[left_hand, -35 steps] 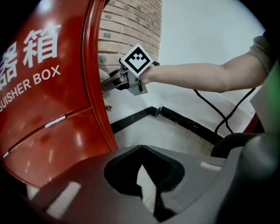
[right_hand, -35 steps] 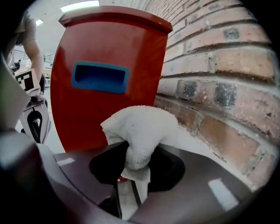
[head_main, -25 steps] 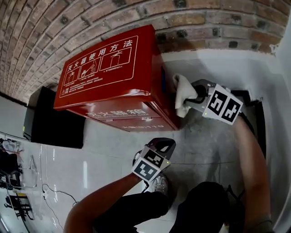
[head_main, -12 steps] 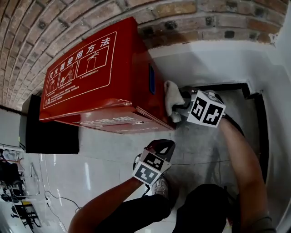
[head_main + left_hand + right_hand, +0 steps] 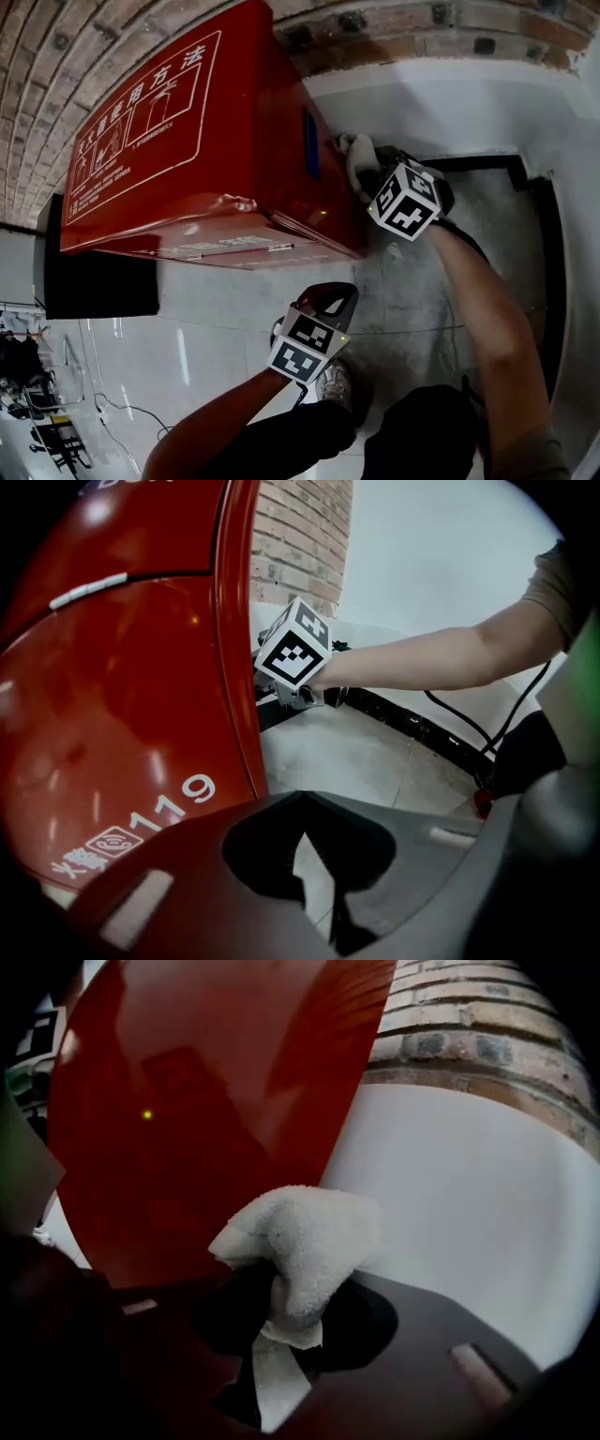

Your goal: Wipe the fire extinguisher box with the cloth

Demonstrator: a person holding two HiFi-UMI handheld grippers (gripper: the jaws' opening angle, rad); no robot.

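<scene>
The box (image 5: 187, 159) is seen filling the upper left and centre of the head view. It is red, with white diagrams printed on its upper face, and it is set against the brick wall (image 5: 422, 28). The cloth (image 5: 354, 155) is found at upper centre, just beside the box's right side face, close to the white wall (image 5: 469, 103) below the bricks. It is gripped by the right gripper (image 5: 364, 178), whose jaws are closed on it. In the right gripper view a white bunch is pinched at the tips and bulges out past them, with the red panel behind it at left and the white wall at right (whether the cloth is actually pressed onto the red face cannot be told). The marker cube (image 5: 405, 200) is shown just right of the cloth in the head view.

The left gripper (image 5: 330, 298) is seen at lower centre, below the box's front edge and apart from it, over the grey floor (image 5: 412, 272). Its jaws are drawn together at the tips and nothing is held between them; only a sliver of floor is seen through the gap further back. In its own view the box's red front, marked 119, is spread across the left half, and the right gripper's cube is caught at upper centre, just past the box's edge.
</scene>
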